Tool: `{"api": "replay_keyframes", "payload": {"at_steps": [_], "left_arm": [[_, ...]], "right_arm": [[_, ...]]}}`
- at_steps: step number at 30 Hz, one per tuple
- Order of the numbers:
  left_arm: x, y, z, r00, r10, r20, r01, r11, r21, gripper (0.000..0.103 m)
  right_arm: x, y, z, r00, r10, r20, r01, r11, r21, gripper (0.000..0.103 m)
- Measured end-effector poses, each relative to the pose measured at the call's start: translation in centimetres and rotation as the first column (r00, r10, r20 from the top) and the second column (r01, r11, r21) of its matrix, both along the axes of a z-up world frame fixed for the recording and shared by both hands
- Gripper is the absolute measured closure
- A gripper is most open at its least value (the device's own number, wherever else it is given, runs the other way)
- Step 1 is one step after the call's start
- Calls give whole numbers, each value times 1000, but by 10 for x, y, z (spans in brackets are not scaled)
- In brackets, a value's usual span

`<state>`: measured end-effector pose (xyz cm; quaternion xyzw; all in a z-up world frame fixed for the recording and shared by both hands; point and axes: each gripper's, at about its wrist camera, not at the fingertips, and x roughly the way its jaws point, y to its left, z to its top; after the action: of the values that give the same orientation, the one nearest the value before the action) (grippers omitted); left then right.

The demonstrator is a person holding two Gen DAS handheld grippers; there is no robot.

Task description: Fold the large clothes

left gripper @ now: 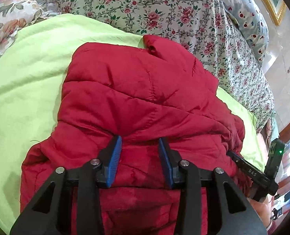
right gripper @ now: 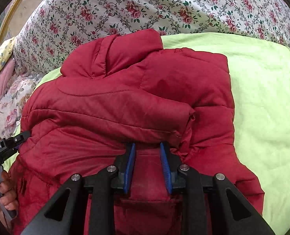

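A red quilted puffer jacket [left gripper: 137,98] lies partly folded on a lime green sheet [left gripper: 27,78]; it also shows in the right wrist view [right gripper: 125,101] on the same sheet [right gripper: 266,101]. My left gripper [left gripper: 140,139] sits at the jacket's near edge, jaws apart, with red fabric between the blue pads [left gripper: 114,160]. My right gripper [right gripper: 147,145] is at the near edge too, jaws apart with red fabric between its pads [right gripper: 129,166]. Each gripper shows at the edge of the other's view: the right one [left gripper: 250,172] and the left one [right gripper: 5,148].
A floral bedspread [left gripper: 164,9] covers the bed behind the green sheet. A grey pillow with red dots [left gripper: 248,19] lies at the far right. A gold picture frame [left gripper: 272,4] hangs on the wall. Floral pillows [right gripper: 11,101] lie at the left of the right wrist view.
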<state>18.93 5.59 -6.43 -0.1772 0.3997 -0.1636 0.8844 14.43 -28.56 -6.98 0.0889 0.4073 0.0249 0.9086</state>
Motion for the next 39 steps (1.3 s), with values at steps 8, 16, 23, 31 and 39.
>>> {"api": "replay_keyframes", "payload": {"at_steps": [8, 16, 23, 31, 39], "left_arm": [[-17, 7, 4, 999, 17, 37, -16, 999, -49, 66], [-34, 19, 6, 998, 41, 46, -37, 996, -85, 66], [-75, 26, 16, 996, 88, 8, -88, 996, -27, 56], [-127, 61, 17, 991, 116, -62, -120, 991, -58, 56], [-166, 72, 25, 992, 83, -92, -84, 996, -8, 56]], "right_arm": [[1, 0, 0, 1000, -2, -2, 2, 1000, -5, 77], [-18, -7, 19, 1000, -13, -28, 15, 995, 95, 65], [-82, -15, 43, 999, 0, -34, 5, 990, 140, 35], [-134, -37, 40, 996, -47, -79, 62, 977, 202, 35], [-173, -44, 40, 992, -44, -118, 64, 983, 173, 29]]}}
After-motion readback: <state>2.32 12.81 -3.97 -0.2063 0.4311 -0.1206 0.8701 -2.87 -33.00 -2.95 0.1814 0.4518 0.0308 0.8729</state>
